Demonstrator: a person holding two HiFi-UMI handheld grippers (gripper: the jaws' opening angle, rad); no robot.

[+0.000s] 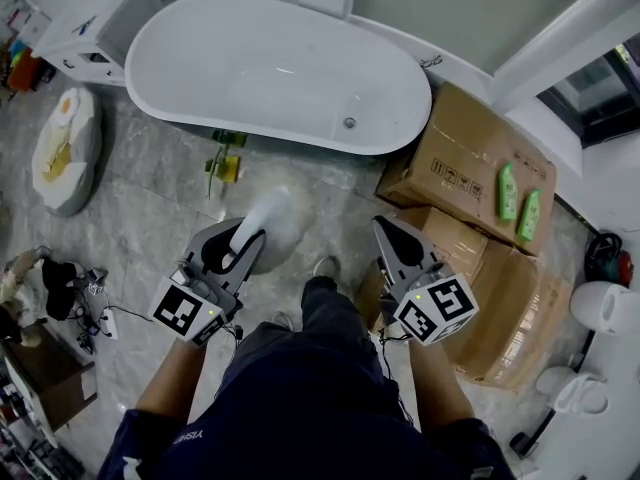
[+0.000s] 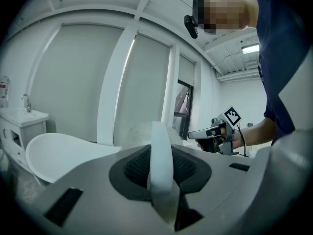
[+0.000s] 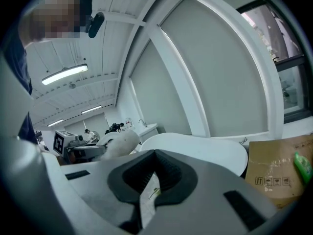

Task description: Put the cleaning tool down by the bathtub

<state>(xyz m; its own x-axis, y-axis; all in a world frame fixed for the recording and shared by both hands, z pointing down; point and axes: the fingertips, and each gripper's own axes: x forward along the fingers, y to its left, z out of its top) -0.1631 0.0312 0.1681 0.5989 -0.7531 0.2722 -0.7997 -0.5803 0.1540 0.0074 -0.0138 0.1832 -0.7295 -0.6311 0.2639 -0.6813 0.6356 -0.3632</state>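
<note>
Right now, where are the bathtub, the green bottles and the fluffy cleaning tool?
bathtub (image 1: pixel 190 58), head view, on its white inner wall.
green bottles (image 1: pixel 508 190), head view, on the middle of the left bottle.
cleaning tool (image 1: pixel 272 216), head view, on its fluffy white head.

No word or number could be read anywhere. In the head view, a cardboard box (image 1: pixel 470 168) at 2 o'clock bore small black handling pictograms (image 1: pixel 447 171). The right gripper view showed such pictograms on the box at 4 o'clock. The cube of the left gripper (image 1: pixel 238 238), at 7 o'clock, carried a black-and-white square code marker (image 1: pixel 183 311). The cube of the right gripper (image 1: pixel 385 230), at 5 o'clock, carried another square code marker (image 1: pixel 448 300). White print (image 1: pixel 188 435) on the person's dark sleeve, at 7 o'clock, was too small to make out.
</note>
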